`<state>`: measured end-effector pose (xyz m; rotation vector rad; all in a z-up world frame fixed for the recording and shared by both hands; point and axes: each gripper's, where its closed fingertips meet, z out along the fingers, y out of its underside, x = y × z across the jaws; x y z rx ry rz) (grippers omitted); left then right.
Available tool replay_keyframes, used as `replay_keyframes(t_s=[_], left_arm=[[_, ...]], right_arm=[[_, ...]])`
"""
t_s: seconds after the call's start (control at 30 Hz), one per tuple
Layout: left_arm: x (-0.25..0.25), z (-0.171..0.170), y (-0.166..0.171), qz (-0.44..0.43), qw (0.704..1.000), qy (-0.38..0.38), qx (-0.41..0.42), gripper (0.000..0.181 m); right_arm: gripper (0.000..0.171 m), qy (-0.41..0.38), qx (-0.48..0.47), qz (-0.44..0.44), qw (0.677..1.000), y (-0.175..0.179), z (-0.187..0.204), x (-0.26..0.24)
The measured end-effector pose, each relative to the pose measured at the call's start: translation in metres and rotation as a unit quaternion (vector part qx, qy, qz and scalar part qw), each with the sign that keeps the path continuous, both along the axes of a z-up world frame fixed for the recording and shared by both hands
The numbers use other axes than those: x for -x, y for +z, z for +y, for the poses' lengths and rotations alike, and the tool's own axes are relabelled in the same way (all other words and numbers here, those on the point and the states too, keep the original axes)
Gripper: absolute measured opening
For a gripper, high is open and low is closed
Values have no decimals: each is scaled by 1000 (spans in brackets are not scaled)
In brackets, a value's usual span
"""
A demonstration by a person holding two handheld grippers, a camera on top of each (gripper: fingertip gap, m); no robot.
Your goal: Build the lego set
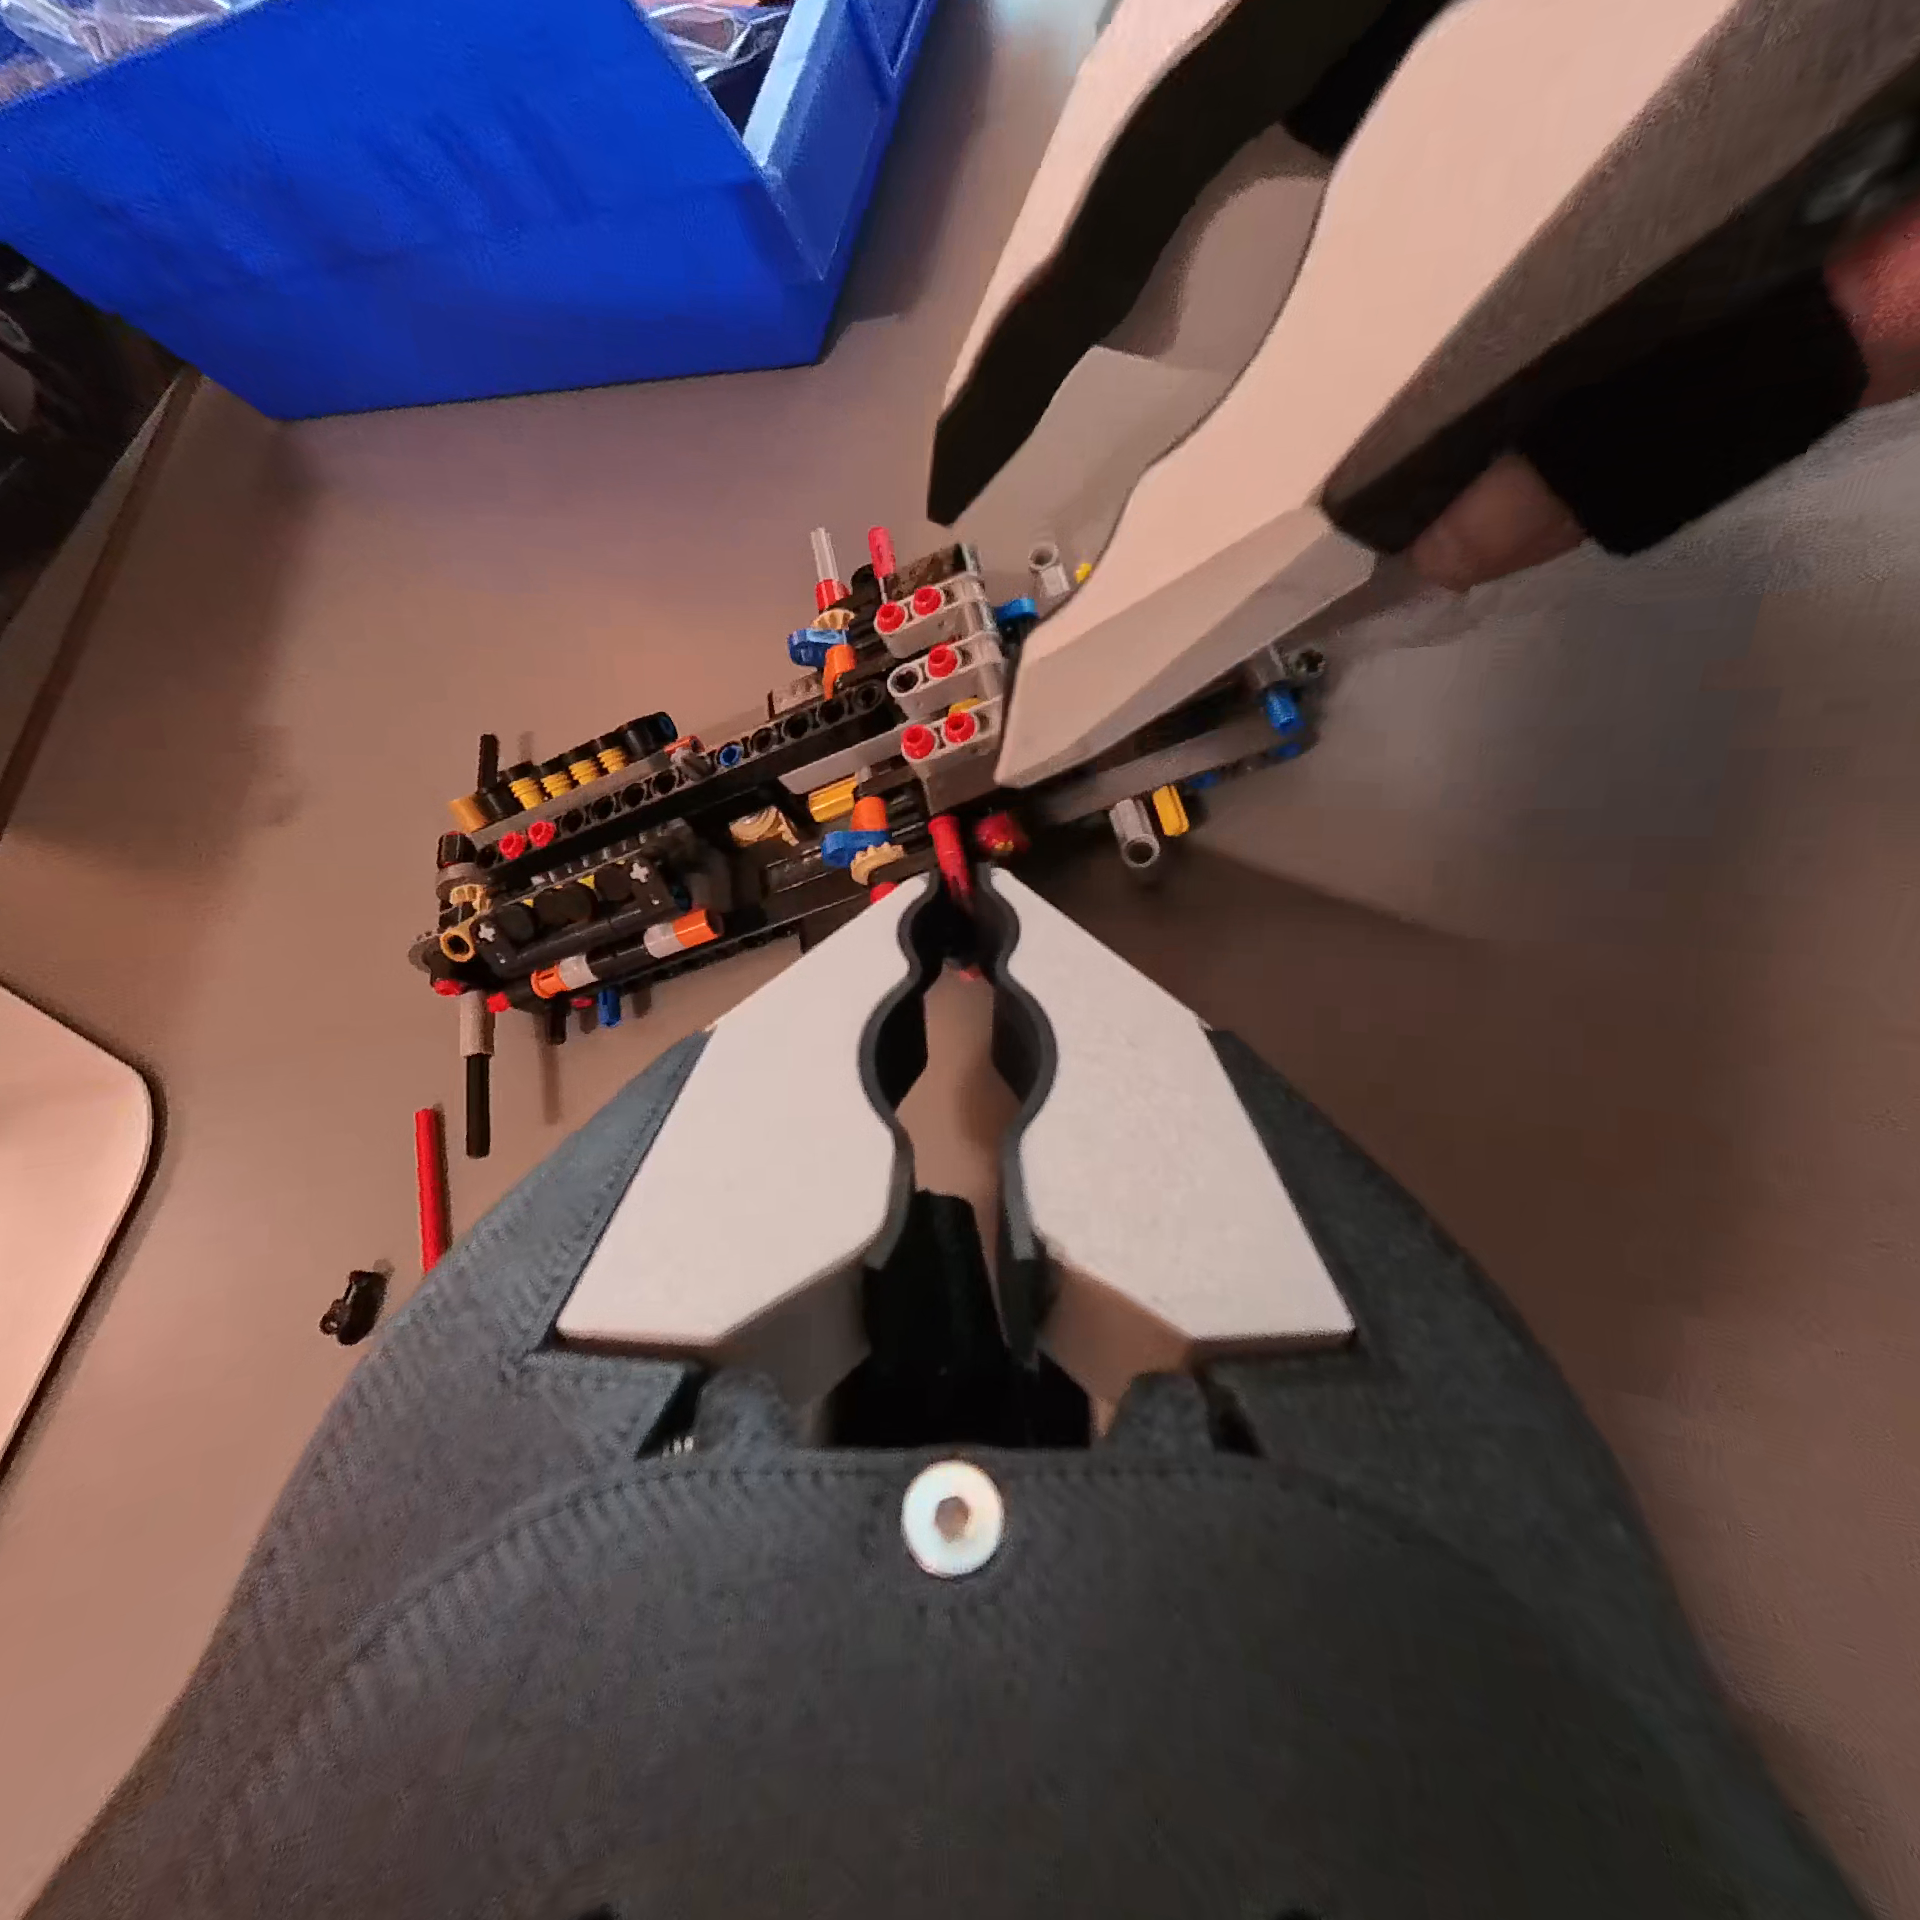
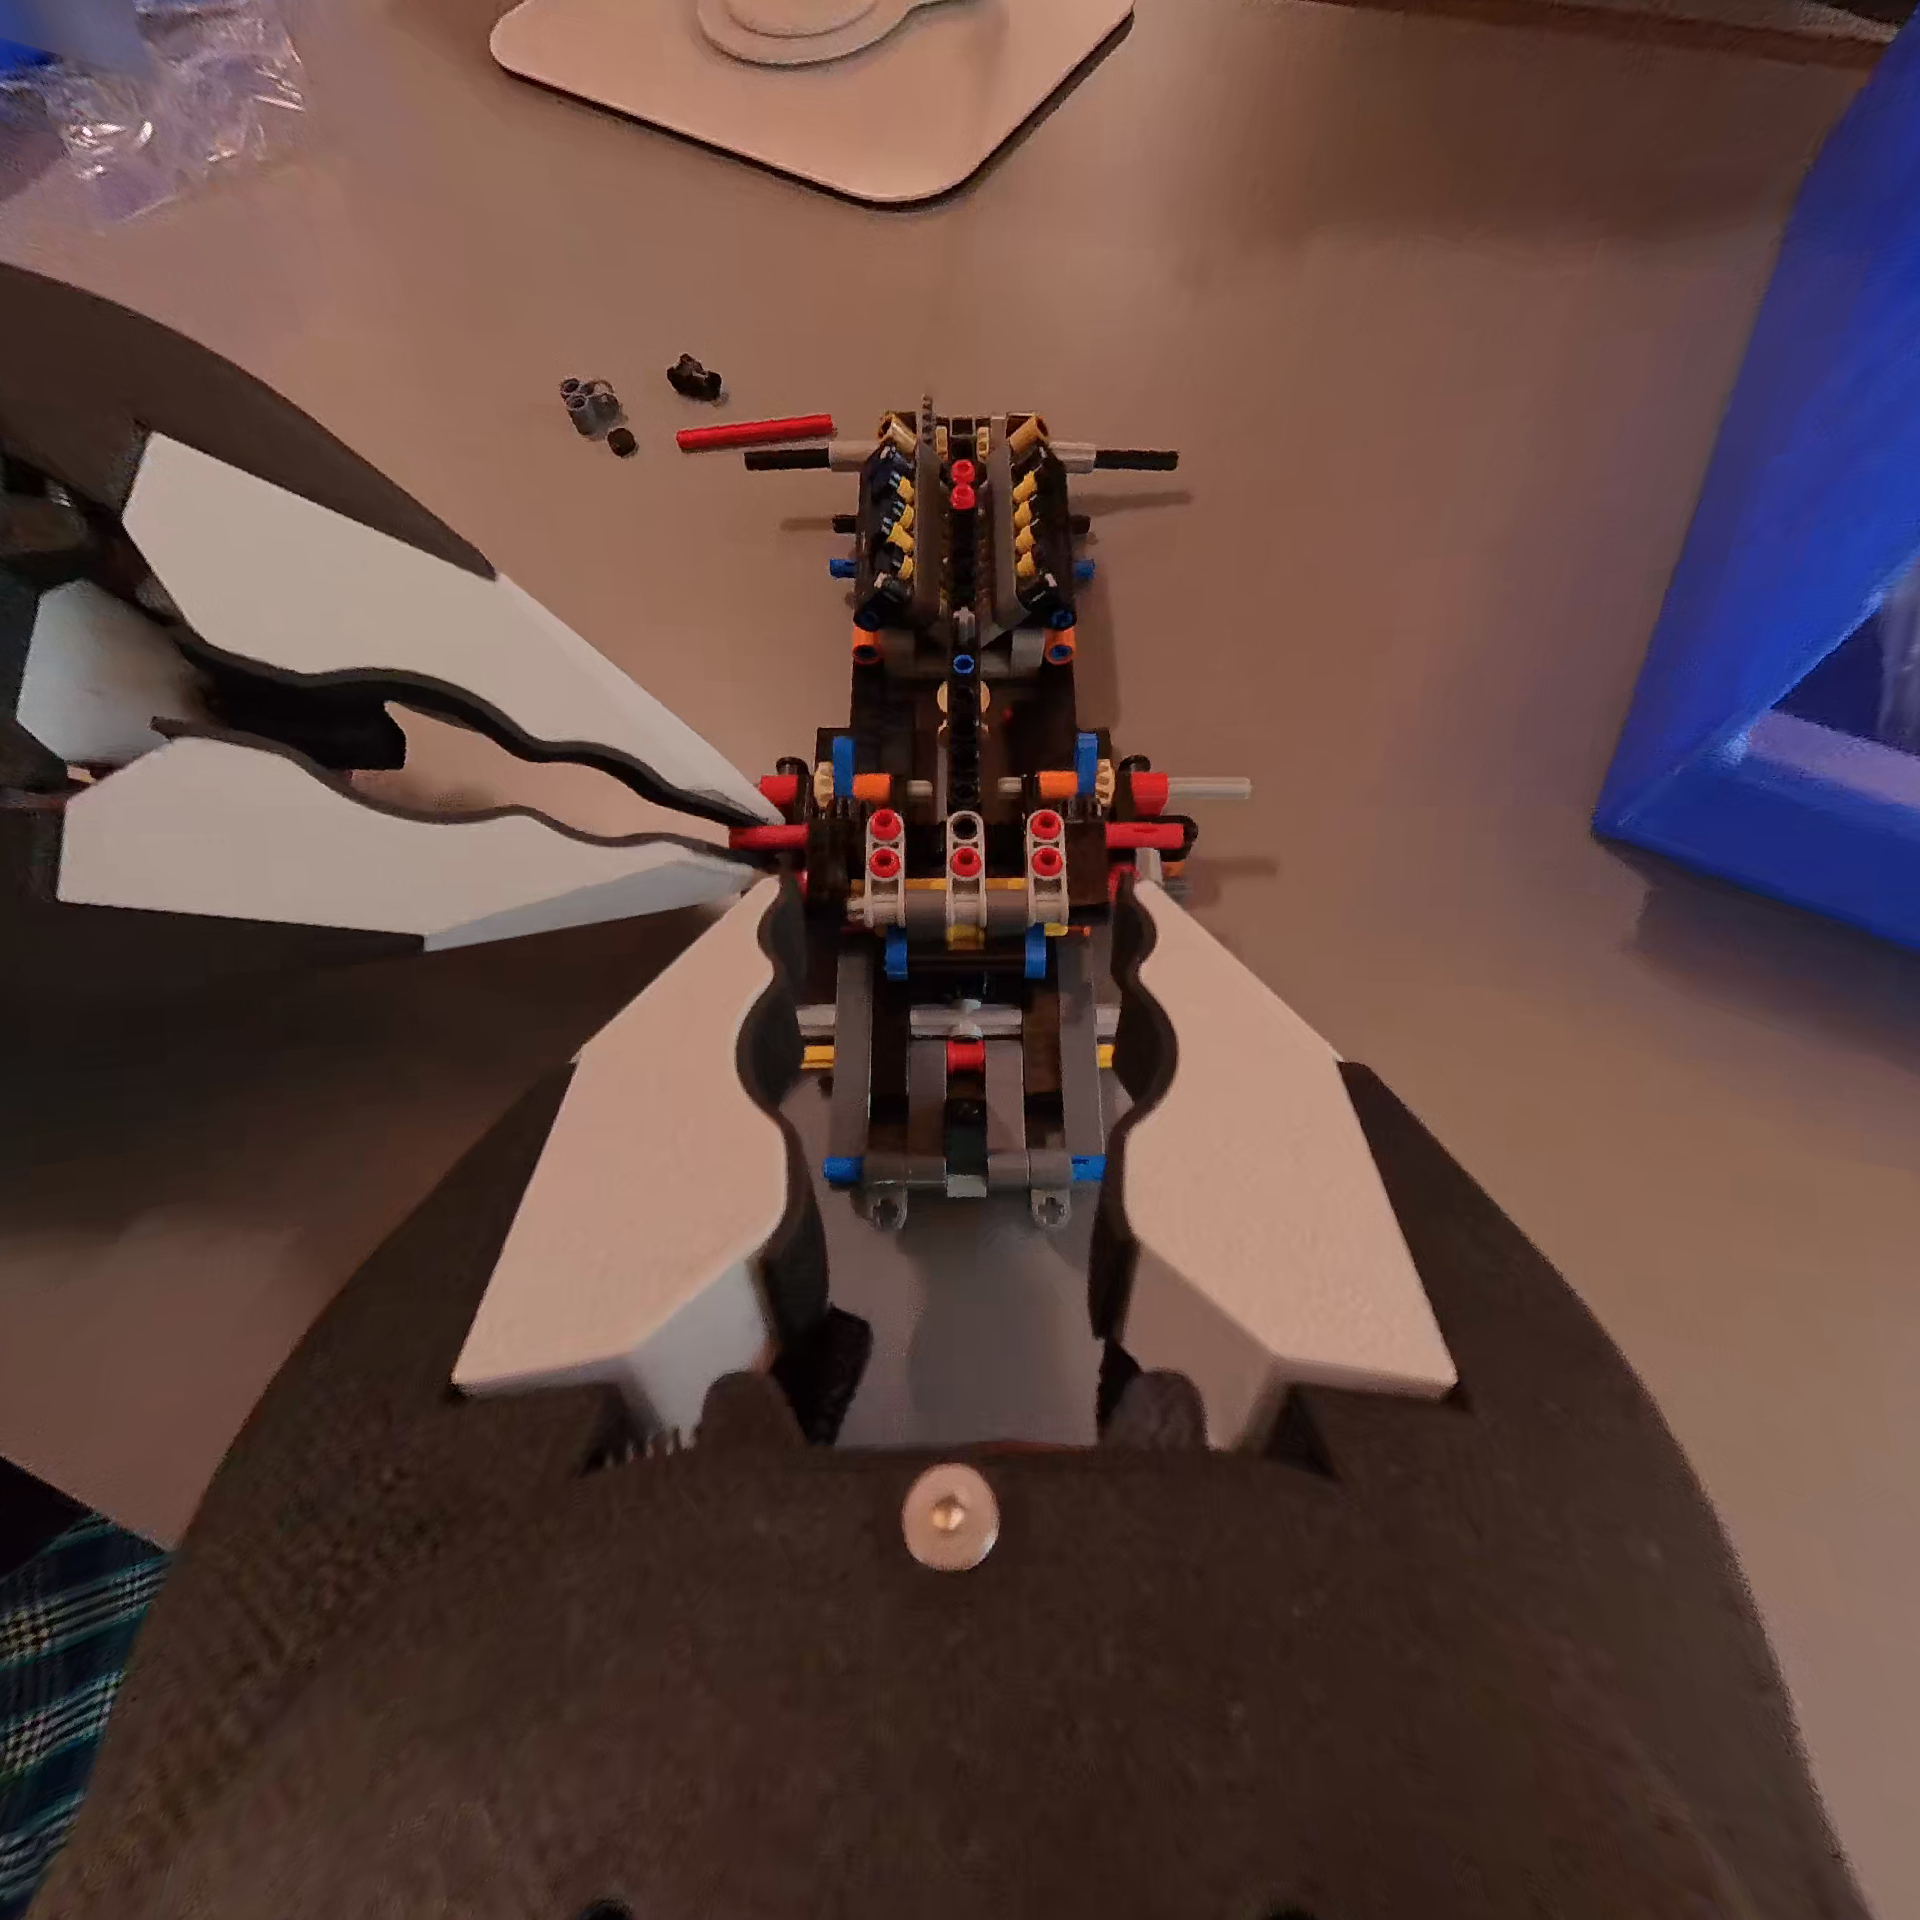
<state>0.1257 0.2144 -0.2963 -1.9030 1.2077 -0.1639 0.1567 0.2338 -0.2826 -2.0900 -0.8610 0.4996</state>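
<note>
Lego chassis (image 2: 966, 790) sat mid-table (image 2: 1403, 436), long axis running 12 to 6 in the right wrist view. Right gripper (image 2: 961, 914) straddled its near grey-framed end — fingers spread wide, pads against both sides of the frame, clamped on it. Left gripper (image 1: 956, 914) came in from 9 o'clock in that view, fingers nearly together, pinched on a red axle (image 1: 951, 857) sticking out the chassis side. Loose red rod (image 2: 753, 431), small black piece (image 2: 694, 376) and grey connector (image 2: 588, 403) lay near 11 o'clock. Blue bin (image 2: 1787, 582) sat at 3 o'clock.
</note>
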Motion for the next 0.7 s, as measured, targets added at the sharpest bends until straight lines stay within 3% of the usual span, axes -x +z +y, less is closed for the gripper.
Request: replay_keyframes(t_s=[0.7], left_arm=[[-6, 3, 0, -5, 1000, -11, -20, 3]], right_arm=[[54, 40, 25, -68, 997, -6, 6, 1]])
